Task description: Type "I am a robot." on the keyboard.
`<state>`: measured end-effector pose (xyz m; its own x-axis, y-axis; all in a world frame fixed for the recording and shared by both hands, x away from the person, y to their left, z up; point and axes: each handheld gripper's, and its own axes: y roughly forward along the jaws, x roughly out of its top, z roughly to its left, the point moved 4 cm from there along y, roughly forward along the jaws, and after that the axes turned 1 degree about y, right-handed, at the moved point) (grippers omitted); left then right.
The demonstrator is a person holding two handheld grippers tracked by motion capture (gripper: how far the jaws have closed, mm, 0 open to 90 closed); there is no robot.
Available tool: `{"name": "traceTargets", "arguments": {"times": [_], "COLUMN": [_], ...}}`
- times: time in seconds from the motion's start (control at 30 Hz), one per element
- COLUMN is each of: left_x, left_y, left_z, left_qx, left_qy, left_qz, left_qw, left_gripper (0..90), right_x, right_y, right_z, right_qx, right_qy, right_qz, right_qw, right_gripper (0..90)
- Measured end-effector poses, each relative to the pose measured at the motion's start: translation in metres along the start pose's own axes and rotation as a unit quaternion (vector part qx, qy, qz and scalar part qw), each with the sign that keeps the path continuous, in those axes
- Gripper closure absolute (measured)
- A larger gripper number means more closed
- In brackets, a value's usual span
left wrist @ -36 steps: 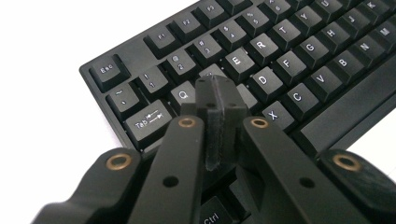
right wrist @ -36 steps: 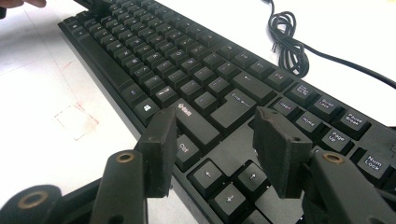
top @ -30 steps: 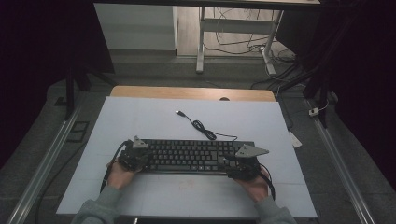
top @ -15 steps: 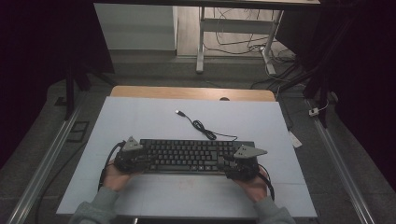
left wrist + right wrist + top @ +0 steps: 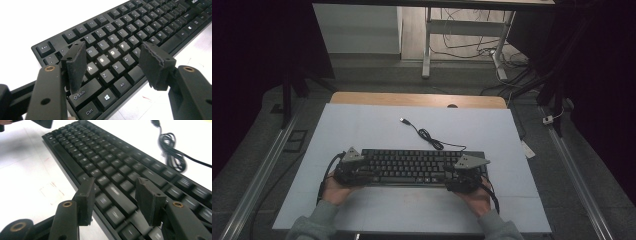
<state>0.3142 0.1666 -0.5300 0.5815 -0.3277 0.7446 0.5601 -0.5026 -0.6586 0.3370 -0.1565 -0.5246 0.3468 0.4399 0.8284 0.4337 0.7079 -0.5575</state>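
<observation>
A black keyboard [image 5: 412, 166] lies across the near half of the white table mat [image 5: 362, 125]; its lettered keys [image 5: 117, 50] fill the left gripper view and its right-hand keys [image 5: 110, 167] the right gripper view. The black cable [image 5: 432, 139] curls from its back edge to a USB plug [image 5: 403, 120]. My left gripper [image 5: 357, 170] hovers open over the keyboard's left end, jaws spread above the lower letter rows [image 5: 112, 62]. My right gripper [image 5: 462, 177] is open over the front edge of the right end [image 5: 113, 195]. Neither holds anything.
The coiled cable [image 5: 172, 152] lies on the mat behind the keyboard. A wooden table edge [image 5: 417, 100] runs along the far side. Metal rails [image 5: 257, 175] flank the table, and loose cables [image 5: 472, 45] lie on the floor beyond.
Both hands have shifted slightly along the keyboard's ends; the left gripper edged inward over the keys. The keyboard stays where it was.
</observation>
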Motion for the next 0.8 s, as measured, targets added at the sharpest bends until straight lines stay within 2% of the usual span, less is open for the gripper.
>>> {"name": "traceTargets", "arguments": {"times": [0.2,0.3,0.57,0.8], "left_x": [0.000,0.000,0.000,0.000], "left_y": [0.000,0.001,0.001,0.002], "left_z": [0.000,0.000,0.002,0.000], "left_qx": [0.000,0.000,0.001,0.000], "left_qy": [0.001,0.000,-0.004,-0.001], "left_qz": [0.001,0.001,0.002,0.005], "left_qw": [1.0000,1.0000,1.0000,1.0000], "left_gripper": [37.6,37.5,37.4,37.3], "right_x": [0.009,0.013,0.022,0.030], "right_y": [0.013,0.019,0.040,0.057], "right_z": [0.011,0.015,0.023,0.033], "right_qx": [0.011,0.018,0.031,0.037], "right_qy": [-0.014,-0.017,-0.023,-0.031], "right_qz": [0.001,0.005,0.028,0.043], "right_qw": [0.9998,0.9997,0.9989,0.9979], "right_gripper": [52.0,55.7,87.7,89.5]}}
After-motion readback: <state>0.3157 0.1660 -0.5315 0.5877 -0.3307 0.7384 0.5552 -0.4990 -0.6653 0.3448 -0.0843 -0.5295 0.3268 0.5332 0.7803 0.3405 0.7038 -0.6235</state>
